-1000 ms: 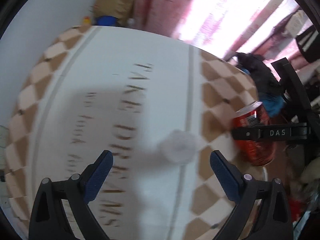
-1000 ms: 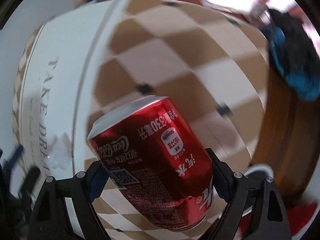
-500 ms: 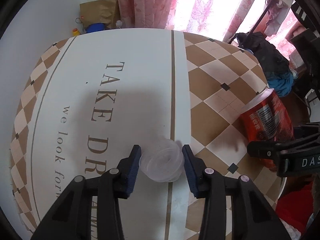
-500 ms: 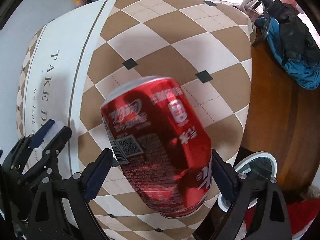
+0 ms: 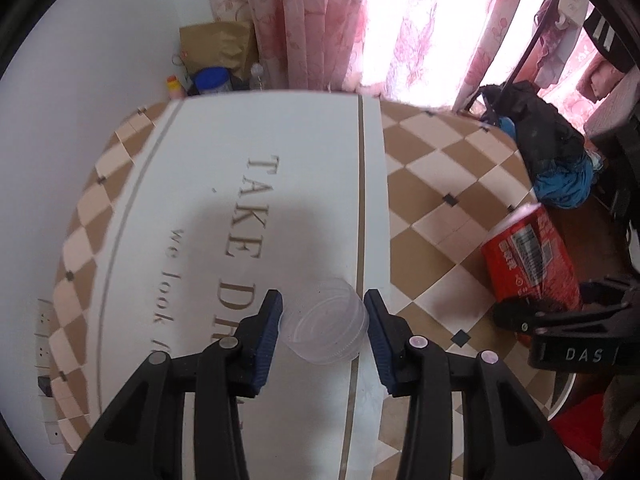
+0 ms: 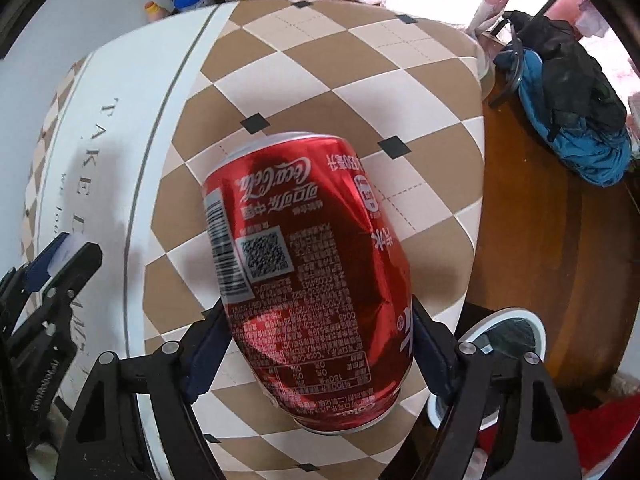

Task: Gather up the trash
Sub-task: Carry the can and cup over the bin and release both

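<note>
My left gripper (image 5: 323, 325) is shut on a clear plastic lid (image 5: 325, 331) and holds it over the white band of the tablecloth (image 5: 280, 152). My right gripper (image 6: 316, 340) is shut on a dented red Coca-Cola can (image 6: 308, 280), held above the checkered part of the cloth (image 6: 320, 80). The can also shows at the right of the left wrist view (image 5: 528, 256). The left gripper shows at the lower left of the right wrist view (image 6: 60, 256).
A white-rimmed bin (image 6: 516, 344) stands on the floor beside the table's right edge. A chair with blue and black clothes (image 6: 568, 96) stands to the right. A paper bag (image 5: 218, 46) and a blue-lidded jar (image 5: 212, 80) sit beyond the far edge. Pink curtains (image 5: 320, 20) hang behind.
My left gripper went from wide open to shut on the plastic lid and lifted it. The can in my right gripper tilted and rotated as it moved above the table.
</note>
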